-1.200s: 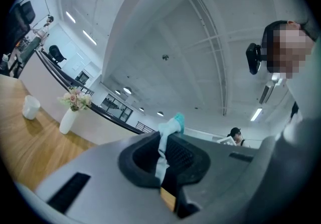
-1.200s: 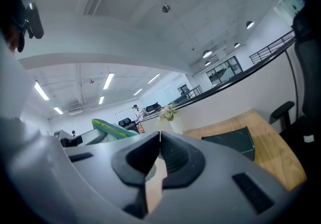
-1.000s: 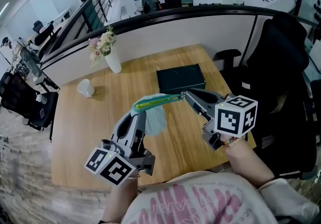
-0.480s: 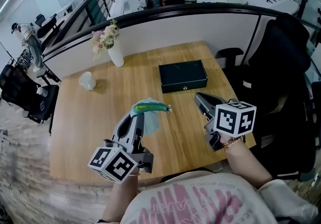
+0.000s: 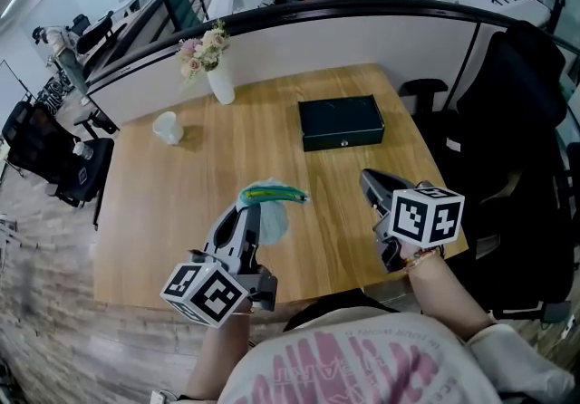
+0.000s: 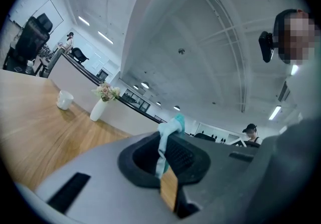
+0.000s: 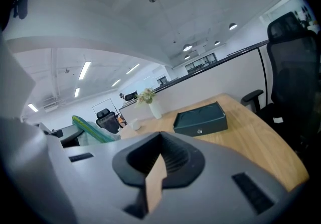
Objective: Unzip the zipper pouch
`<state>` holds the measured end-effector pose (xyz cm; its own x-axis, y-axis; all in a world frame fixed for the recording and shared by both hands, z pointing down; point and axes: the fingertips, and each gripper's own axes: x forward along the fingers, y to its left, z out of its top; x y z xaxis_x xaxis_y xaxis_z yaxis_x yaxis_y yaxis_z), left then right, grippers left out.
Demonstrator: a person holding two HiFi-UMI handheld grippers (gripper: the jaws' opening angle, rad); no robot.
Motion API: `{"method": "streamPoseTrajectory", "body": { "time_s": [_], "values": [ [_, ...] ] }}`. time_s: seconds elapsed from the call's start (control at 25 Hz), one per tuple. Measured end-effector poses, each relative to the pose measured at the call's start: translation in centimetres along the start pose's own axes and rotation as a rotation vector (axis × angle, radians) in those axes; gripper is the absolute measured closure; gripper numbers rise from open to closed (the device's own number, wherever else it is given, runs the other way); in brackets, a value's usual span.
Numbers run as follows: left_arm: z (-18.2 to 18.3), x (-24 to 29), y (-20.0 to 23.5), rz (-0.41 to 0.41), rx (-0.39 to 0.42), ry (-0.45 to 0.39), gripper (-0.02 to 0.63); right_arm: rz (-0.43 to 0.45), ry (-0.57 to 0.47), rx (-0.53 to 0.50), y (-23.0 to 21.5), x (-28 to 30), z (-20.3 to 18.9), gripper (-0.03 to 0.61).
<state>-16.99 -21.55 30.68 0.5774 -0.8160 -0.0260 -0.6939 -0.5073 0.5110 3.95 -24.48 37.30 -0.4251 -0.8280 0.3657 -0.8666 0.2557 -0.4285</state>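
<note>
The fingers (image 6: 100, 173) of my left gripper (image 5: 245, 215) are squeezed tight on the zipper pouch (image 5: 268, 206), with a bit of its light blue cloth caught between them. The pouch hangs in the air over the table (image 5: 154, 212), on my side of the black box (image 5: 342, 121) and off to its left, well apart from it. Its green strip is on top. My right gripper (image 5: 367, 178) is squeezed closed on nothing (just wood shows behind its jaws). It sits on my side of the box.
</note>
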Motion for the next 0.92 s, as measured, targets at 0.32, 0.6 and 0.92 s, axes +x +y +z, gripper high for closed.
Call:
{"method": "streamPoseTrajectory", "body": {
  "time_s": [0.32,0.6,0.92],
  "values": [
    [0.1,-3.0,-0.4,0.007,-0.005,-0.016,0.601,0.016,0.030,-0.001,1.8,-1.8,-2.7,0.581],
    [-0.2,-4.8,-0.9,0.006,-0.007,-0.022,0.601,0.025,0.045,0.002,2.7,-2.8,-4.2,0.581],
    [-0.8,-6.3,-1.6,0.002,-0.007,-0.030,0.601,0.036,0.051,0.005,3.2,-3.8,-5.5,0.581]
  ]
}}
